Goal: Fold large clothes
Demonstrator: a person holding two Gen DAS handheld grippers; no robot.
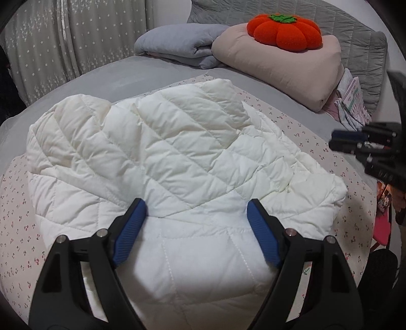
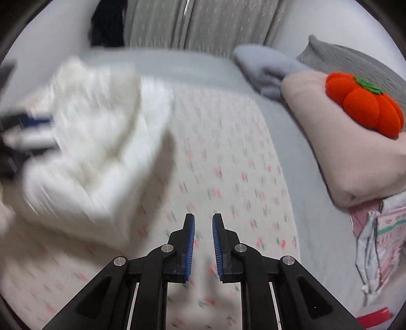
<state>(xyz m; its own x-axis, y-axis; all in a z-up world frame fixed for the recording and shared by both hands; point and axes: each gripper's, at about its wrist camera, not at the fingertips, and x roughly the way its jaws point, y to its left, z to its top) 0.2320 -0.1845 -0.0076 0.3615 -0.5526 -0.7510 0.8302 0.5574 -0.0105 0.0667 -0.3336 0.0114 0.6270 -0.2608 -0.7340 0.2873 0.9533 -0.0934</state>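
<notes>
Broadly, a bed is filling both views: a grey sheet (image 1: 157, 73) is covering the mattress, and a pale cloth printed with small cherries (image 2: 228, 157) is lying spread over its middle. At the head of the bed a folded grey blanket (image 1: 177, 43) is sitting beside a folded beige quilt (image 1: 284, 66), and an orange pumpkin-shaped cushion (image 1: 284, 29) is resting on top of that quilt. A grey quilted headboard cover (image 1: 330, 17) is running behind them, and patterned curtains (image 1: 50, 45) are hanging along the far side. A bundle of pink and white packets (image 1: 352, 101) is lying just beside the quilt at the bed's edge.

A white quilted jacket (image 1: 162, 157) is lying on the cherry cloth, partly folded, with its near end bulging up towards the left wrist camera. The left gripper (image 1: 196, 210) is standing with its blue fingers (image 1: 130, 233) spread wide on either side of that near end; whether the pads are touching the fabric is hard to tell.

The right gripper (image 2: 203, 220) is hovering over bare cherry cloth, its fingers drawn nearly together with only a narrow gap and nothing between them. In its blurred view the jacket is lying off to the left, well apart from its fingertips.
</notes>
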